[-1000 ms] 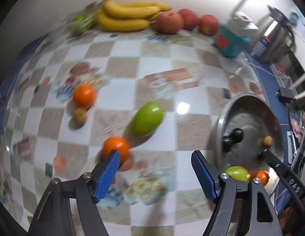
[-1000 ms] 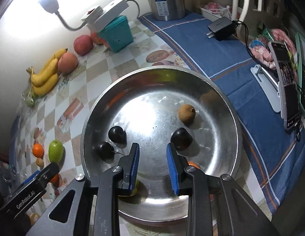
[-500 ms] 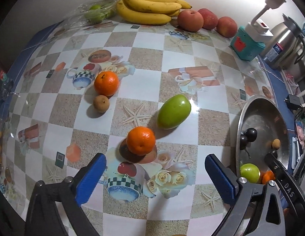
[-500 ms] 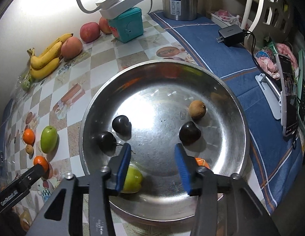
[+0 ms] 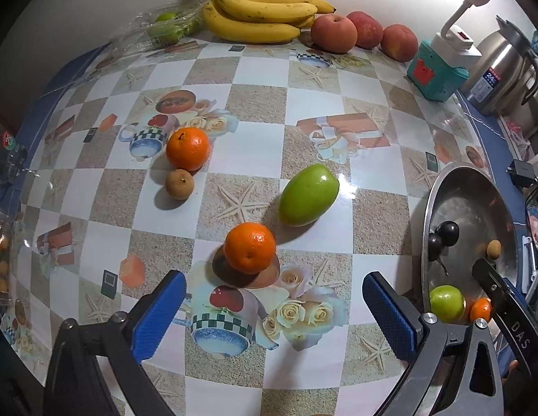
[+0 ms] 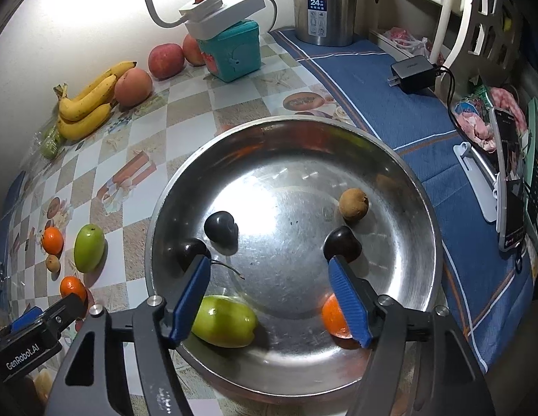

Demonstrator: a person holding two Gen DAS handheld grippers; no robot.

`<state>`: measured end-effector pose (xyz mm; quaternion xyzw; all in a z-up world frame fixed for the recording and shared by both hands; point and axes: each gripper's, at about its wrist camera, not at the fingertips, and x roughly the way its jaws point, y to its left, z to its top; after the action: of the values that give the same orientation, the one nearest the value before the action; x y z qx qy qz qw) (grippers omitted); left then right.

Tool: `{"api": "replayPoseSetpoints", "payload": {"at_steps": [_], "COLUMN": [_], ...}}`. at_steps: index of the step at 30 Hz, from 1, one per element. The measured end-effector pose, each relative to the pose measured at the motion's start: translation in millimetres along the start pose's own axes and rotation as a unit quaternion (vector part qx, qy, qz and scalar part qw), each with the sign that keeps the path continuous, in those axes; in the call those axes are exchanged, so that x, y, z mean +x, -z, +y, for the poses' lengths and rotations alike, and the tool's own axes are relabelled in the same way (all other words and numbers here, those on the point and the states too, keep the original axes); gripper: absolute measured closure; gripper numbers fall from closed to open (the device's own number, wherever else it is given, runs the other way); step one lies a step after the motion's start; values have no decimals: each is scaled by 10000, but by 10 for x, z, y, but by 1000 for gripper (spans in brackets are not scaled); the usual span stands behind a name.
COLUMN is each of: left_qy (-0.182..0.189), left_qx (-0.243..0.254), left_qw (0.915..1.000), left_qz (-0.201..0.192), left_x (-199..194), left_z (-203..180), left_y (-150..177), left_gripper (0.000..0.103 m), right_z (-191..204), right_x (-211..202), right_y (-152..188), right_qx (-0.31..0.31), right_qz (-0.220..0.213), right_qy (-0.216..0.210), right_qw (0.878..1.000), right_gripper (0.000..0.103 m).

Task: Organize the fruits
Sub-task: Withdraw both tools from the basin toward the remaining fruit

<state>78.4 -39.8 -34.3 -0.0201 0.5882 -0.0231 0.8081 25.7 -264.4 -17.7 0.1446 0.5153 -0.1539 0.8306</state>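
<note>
My left gripper [image 5: 274, 312] is open and empty above the checked tablecloth, just short of a near orange [image 5: 249, 248]. A green mango [image 5: 308, 195], a second orange [image 5: 188, 148] and a small brown longan [image 5: 179, 184] lie beyond it. My right gripper [image 6: 270, 300] is open and empty over the steel bowl [image 6: 400, 173]. The bowl holds a green fruit [image 6: 224, 320], an orange [image 6: 333, 317], three dark plums [image 6: 221, 227] and a brown longan [image 6: 353, 204]. The bowl also shows at the right of the left wrist view [image 5: 473, 190].
Bananas [image 5: 265, 17], three apples [image 5: 334, 33] and a bag of green fruit [image 5: 164, 27] line the back wall. A teal box [image 5: 437, 76] with a power strip, a steel kettle [image 6: 322, 3], a charger [image 6: 412, 72] and a phone [image 6: 510, 180] stand to the right.
Both grippers have opened wider. The left gripper has pulled back, away from the near orange. The right gripper has shifted back over the bowl, uncovering the green fruit and the orange.
</note>
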Motion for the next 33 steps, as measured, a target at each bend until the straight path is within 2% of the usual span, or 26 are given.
{"api": "replayPoseSetpoints", "payload": {"at_steps": [4, 6, 17, 20, 33], "left_qy": [-57, -64, -92, -114, -190], "left_qx": [34, 14, 22, 18, -113], "left_qw": [10000, 10000, 10000, 9999, 9995], "left_qz": [19, 17, -4, -13, -218], "left_x": [20, 21, 23, 22, -36], "left_z": [-14, -10, -3, -2, 76], "left_y": [10, 10, 8, 8, -14], "left_gripper": [0, 0, 0, 0, 0], "right_z": [-6, -7, 7, 10, -34], "right_x": [5, 8, 12, 13, -30], "right_y": [-3, -5, -1, -3, -25], "right_qx": [-2, -15, -85, -99, 16], "right_qz": [-12, -8, -60, -85, -228], "right_qy": [5, -5, -1, -7, -63], "right_qw": [10000, 10000, 9999, 9999, 9997], "right_gripper": [26, 17, 16, 5, 4]}}
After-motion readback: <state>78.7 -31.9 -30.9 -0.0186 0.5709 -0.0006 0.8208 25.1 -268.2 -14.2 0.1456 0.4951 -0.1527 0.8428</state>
